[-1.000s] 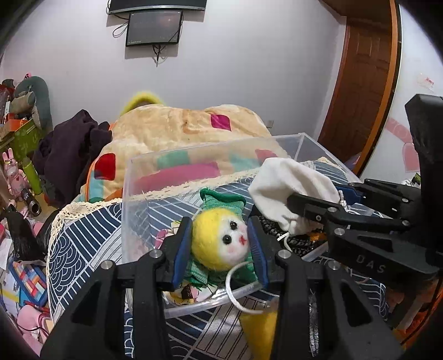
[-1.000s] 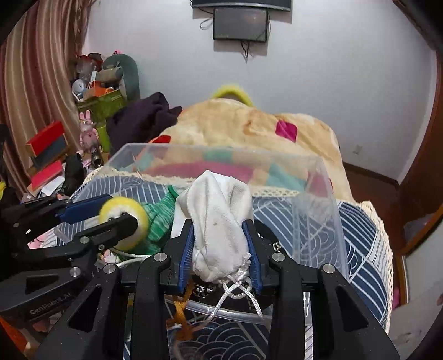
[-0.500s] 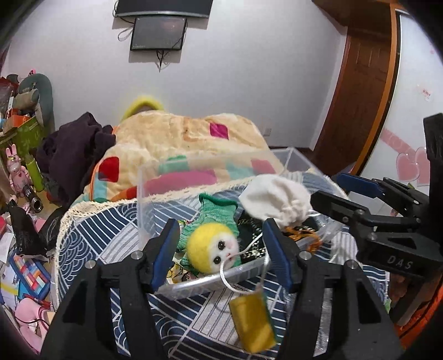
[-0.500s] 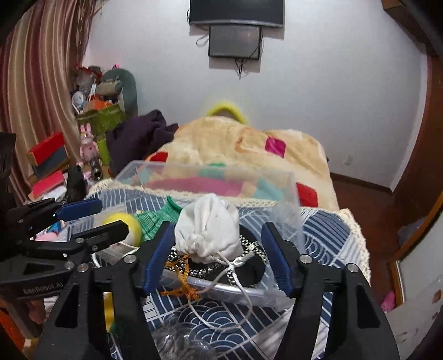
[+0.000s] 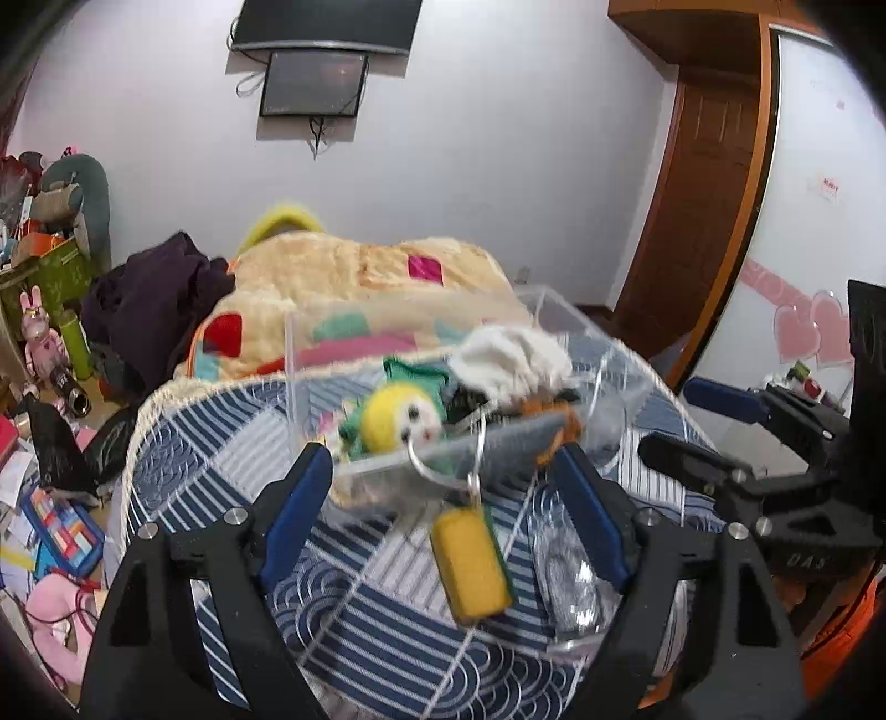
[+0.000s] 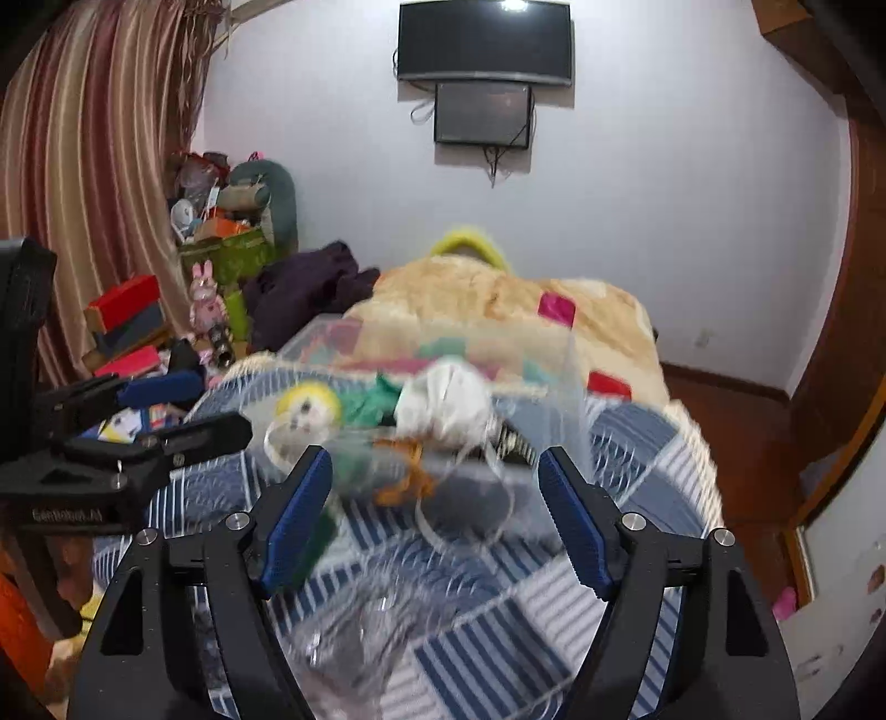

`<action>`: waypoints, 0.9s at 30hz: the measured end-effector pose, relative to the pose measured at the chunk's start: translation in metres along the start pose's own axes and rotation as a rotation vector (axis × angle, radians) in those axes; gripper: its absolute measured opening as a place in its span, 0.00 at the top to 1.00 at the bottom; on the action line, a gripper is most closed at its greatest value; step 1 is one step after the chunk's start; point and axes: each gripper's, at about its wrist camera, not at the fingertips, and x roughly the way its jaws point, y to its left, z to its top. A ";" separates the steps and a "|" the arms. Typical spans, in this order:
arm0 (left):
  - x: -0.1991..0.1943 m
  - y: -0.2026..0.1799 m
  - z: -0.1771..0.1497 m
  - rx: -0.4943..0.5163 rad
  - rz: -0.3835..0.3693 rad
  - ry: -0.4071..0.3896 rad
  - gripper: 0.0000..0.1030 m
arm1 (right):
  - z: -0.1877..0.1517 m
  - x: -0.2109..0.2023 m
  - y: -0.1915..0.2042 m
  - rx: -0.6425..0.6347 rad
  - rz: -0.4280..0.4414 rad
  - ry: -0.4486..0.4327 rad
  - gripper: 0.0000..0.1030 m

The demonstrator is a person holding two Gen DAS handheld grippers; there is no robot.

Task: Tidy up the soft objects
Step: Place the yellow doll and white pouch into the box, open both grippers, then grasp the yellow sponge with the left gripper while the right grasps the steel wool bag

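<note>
Covering the bed, a blue patterned quilt (image 5: 221, 459) bears the clear bin (image 5: 387, 354) holding the yellow-headed doll (image 5: 396, 418) and white pouch (image 5: 509, 360); both the left gripper (image 5: 443, 487) and right gripper (image 6: 434, 482) gape wide, empty, beneath a wall screen (image 6: 484, 41).

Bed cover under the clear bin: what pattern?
Navy-and-white stripes and wave arcs on the bed cover; left wrist view is sharpest.

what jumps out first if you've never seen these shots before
A clear plastic bin sits on the blue patterned bedspread, holding a yellow-headed doll with a white drawstring pouch to its right. Nearer the camera, the left gripper and the right gripper are both open and empty.
</note>
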 end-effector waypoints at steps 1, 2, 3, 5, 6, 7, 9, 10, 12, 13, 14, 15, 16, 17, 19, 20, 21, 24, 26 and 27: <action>0.002 -0.001 -0.006 0.005 0.003 0.012 0.20 | -0.008 0.006 0.001 0.003 0.009 0.027 0.28; 0.006 -0.003 -0.011 0.011 0.009 0.029 0.20 | -0.013 0.011 0.003 0.007 0.014 0.047 0.28; 0.010 -0.005 -0.017 0.017 0.013 0.048 0.20 | -0.020 0.016 0.003 0.010 0.020 0.071 0.28; 0.019 -0.008 -0.029 0.025 0.018 0.081 0.20 | -0.032 0.029 0.005 0.018 0.040 0.128 0.28; 0.023 -0.008 -0.035 0.023 0.017 0.099 0.20 | -0.038 0.034 0.005 0.024 0.050 0.151 0.28; 0.026 -0.009 -0.040 0.017 0.011 0.109 0.20 | -0.044 0.041 0.005 0.032 0.063 0.176 0.28; 0.036 -0.008 -0.049 0.005 0.000 0.147 0.20 | -0.051 0.049 0.006 0.042 0.082 0.208 0.28; 0.040 -0.009 -0.052 0.009 0.004 0.159 0.21 | -0.054 0.053 0.006 0.047 0.093 0.222 0.28; 0.047 -0.009 -0.057 0.010 0.015 0.176 0.26 | -0.057 0.054 0.006 0.058 0.106 0.221 0.32; 0.050 -0.010 -0.059 0.010 0.014 0.184 0.30 | -0.057 0.054 0.005 0.061 0.110 0.212 0.32; 0.053 -0.010 -0.061 0.006 0.007 0.191 0.35 | -0.056 0.053 0.006 0.066 0.116 0.207 0.34; 0.055 -0.010 -0.062 0.000 -0.006 0.196 0.36 | -0.058 0.052 0.006 0.071 0.126 0.204 0.40; 0.057 -0.009 -0.061 -0.004 -0.018 0.197 0.41 | -0.058 0.051 0.007 0.074 0.141 0.200 0.49; 0.058 -0.010 -0.063 -0.007 -0.030 0.195 0.46 | -0.058 0.051 0.008 0.076 0.154 0.198 0.53; 0.059 -0.012 -0.063 0.001 -0.032 0.191 0.56 | -0.060 0.048 0.012 0.069 0.165 0.187 0.67; 0.058 -0.013 -0.064 0.005 -0.036 0.189 0.63 | -0.061 0.046 0.013 0.062 0.163 0.178 0.69; 0.059 -0.015 -0.064 0.006 -0.038 0.188 0.66 | -0.060 0.044 0.015 0.052 0.160 0.166 0.73; 0.053 -0.018 -0.064 0.023 -0.052 0.184 0.70 | -0.059 0.039 0.018 0.042 0.142 0.139 0.77; 0.045 -0.020 -0.063 0.034 -0.043 0.167 0.71 | -0.057 0.036 0.016 0.044 0.125 0.123 0.78; 0.041 -0.021 -0.062 0.038 -0.038 0.154 0.71 | -0.056 0.034 0.014 0.048 0.118 0.116 0.78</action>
